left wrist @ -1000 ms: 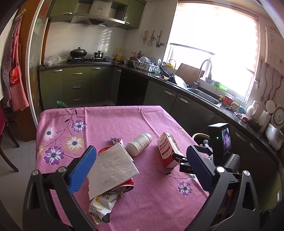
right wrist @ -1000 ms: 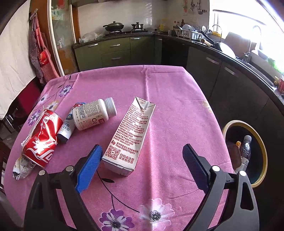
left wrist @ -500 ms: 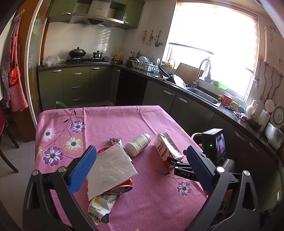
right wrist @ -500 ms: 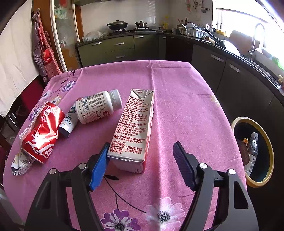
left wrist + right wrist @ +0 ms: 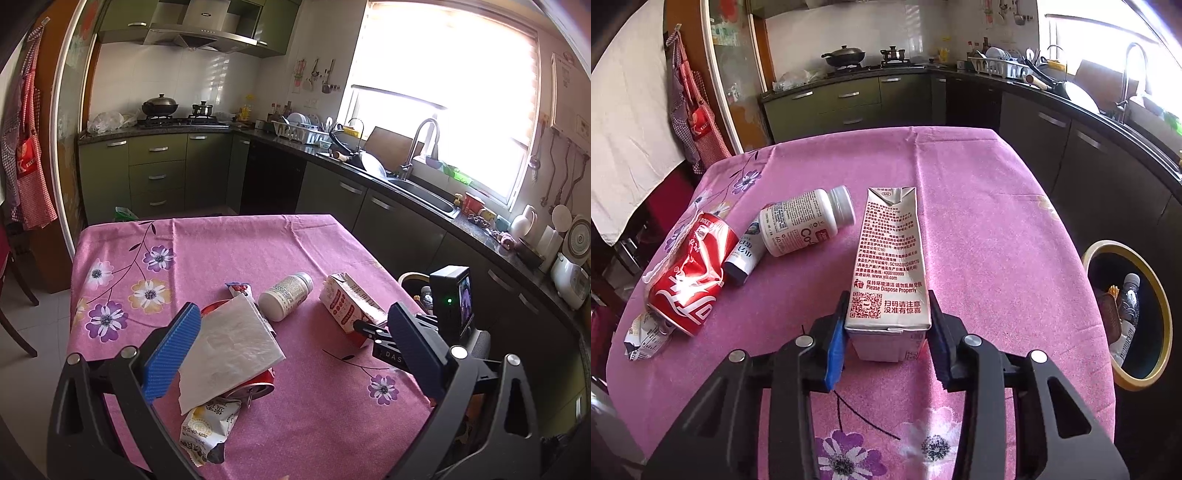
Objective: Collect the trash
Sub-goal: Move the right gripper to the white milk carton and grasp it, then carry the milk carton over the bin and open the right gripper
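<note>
My right gripper (image 5: 886, 332) is shut on the near end of a white and red milk carton (image 5: 890, 266) that lies on the pink tablecloth (image 5: 979, 221); the carton also shows in the left wrist view (image 5: 347, 306). My left gripper (image 5: 295, 354) is open and empty, hovering over a white napkin (image 5: 229, 347) that covers a crushed red cola can (image 5: 690, 284). A white pill bottle (image 5: 805, 221) and a small dark-capped bottle (image 5: 744, 254) lie beside the can. A crumpled snack wrapper (image 5: 210, 424) lies at the near table edge.
A yellow-rimmed trash bin (image 5: 1126, 317) with a plastic bottle inside stands on the floor right of the table. Green kitchen cabinets, stove and sink run along the back and right. A dark chair (image 5: 11, 295) stands at the left.
My right gripper moved forward around the milk carton and closed on its near end. My left gripper stayed open over the napkin.
</note>
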Available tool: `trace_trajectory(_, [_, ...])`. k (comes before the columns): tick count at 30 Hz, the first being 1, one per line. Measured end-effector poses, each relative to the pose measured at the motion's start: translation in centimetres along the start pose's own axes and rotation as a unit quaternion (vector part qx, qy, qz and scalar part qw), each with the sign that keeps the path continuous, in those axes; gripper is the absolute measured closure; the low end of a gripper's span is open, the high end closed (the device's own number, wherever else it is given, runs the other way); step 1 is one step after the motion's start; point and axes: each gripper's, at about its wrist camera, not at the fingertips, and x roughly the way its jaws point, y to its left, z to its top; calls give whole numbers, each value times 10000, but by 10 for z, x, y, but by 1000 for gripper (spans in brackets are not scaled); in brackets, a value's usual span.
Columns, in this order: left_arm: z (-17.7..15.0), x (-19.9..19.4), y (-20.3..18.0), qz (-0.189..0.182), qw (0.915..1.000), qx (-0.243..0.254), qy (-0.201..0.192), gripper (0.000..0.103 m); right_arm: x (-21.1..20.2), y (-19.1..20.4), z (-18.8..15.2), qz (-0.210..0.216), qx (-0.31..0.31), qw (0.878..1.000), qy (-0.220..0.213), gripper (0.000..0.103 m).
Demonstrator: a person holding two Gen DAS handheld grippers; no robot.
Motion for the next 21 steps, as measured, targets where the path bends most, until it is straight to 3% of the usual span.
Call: trace_trajectory(21, [-2,5,-6,-11,10000,61,41,6,-53,-10,-5,334,-124,9991,-217,65])
